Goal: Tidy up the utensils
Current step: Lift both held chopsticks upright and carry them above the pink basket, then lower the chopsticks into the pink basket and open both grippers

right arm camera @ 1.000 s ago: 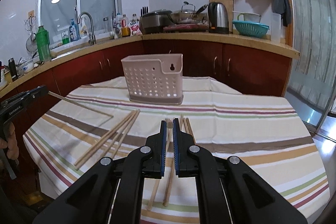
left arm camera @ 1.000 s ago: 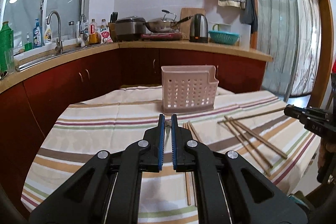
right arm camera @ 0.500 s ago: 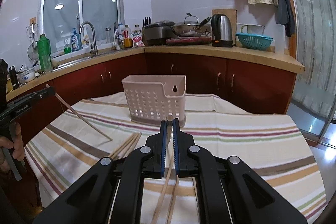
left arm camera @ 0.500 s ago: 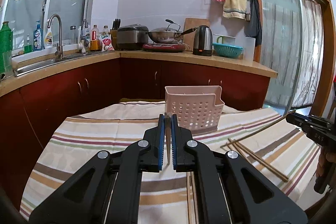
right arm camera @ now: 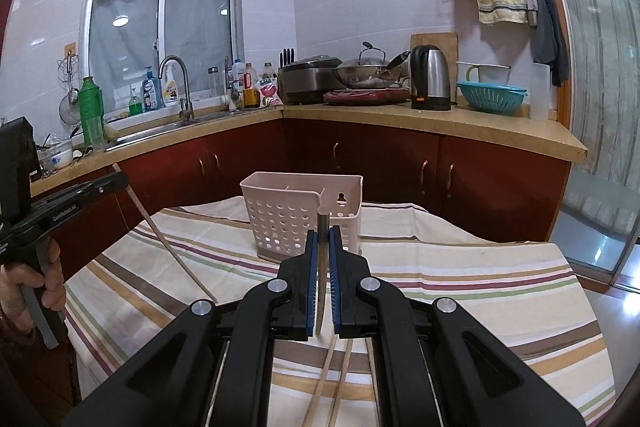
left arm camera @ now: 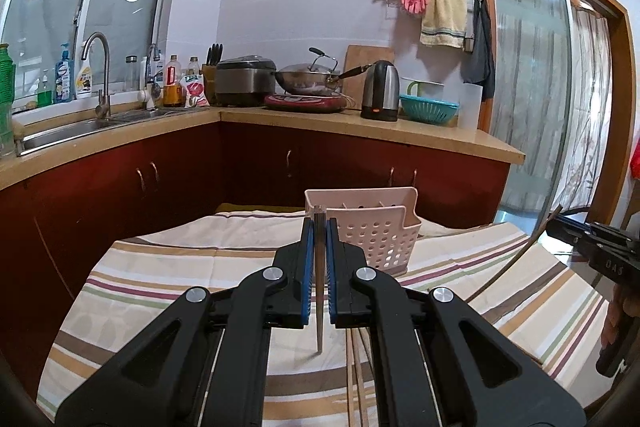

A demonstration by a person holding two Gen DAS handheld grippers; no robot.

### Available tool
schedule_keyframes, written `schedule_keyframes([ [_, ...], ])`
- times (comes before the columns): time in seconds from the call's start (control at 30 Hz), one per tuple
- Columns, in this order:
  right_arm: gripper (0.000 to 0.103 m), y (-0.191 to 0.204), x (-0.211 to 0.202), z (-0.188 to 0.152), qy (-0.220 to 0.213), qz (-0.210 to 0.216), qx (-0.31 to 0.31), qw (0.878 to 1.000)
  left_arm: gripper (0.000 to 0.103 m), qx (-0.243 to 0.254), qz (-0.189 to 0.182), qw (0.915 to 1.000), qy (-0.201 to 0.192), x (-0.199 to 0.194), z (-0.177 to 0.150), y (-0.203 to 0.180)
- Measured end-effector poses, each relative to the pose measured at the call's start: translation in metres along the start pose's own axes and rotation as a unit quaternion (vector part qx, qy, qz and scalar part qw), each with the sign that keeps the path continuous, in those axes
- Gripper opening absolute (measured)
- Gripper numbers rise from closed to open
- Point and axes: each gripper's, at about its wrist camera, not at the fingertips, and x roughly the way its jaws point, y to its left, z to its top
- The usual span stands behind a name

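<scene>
**Both grippers clamped on chopsticks above striped cloth**

Kitchen background: red cabinets, sink under a window, kettle and wok on the far worktop. Work surface is a counter (left arm camera: 168,279) covered by a striped cloth.

Left wrist view: left gripper (left arm camera: 320,227) is clenched on one chopstick (left arm camera: 319,307), held near its thick end. The thick end stands just above the fingertips; the thin tip hangs below, over the cloth. Whether the tip touches the cloth cannot be told. A pink perforated basket (left arm camera: 384,231) stands on the cloth beyond the gripper. More chopsticks (left arm camera: 356,375) lie flat on the cloth under the gripper body. At the right edge the right gripper (left arm camera: 558,217) shows, with a chopstick slanting down from it to the cloth.

Right wrist view: right gripper (right arm camera: 323,233) is clenched on one chopstick (right arm camera: 321,283), thick end poking above the fingertips. The basket (right arm camera: 280,215) stands just beyond, a keyhole slot in its back wall. Loose chopsticks (right arm camera: 328,387) lie on the cloth below. At the left, a hand (right arm camera: 28,283) holds the left gripper (right arm camera: 120,181), its chopstick angled down to the cloth.
</scene>
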Motion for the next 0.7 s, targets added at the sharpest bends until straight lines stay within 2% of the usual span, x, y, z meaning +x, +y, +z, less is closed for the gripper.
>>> schedule_keyframes([
  [0.33,0.006,0.000,-0.005,0.012,-0.014,0.007,0.002,1.000,0.006,0.001,-0.018,0.9997,-0.018,0.002,0.022,-0.009],
  [0.7,0.006,-0.003,0.002,0.058,-0.067,0.016,-0.006,0.998,0.006,0.020,-0.035,0.9966,-0.072,0.010,0.072,-0.023],
])
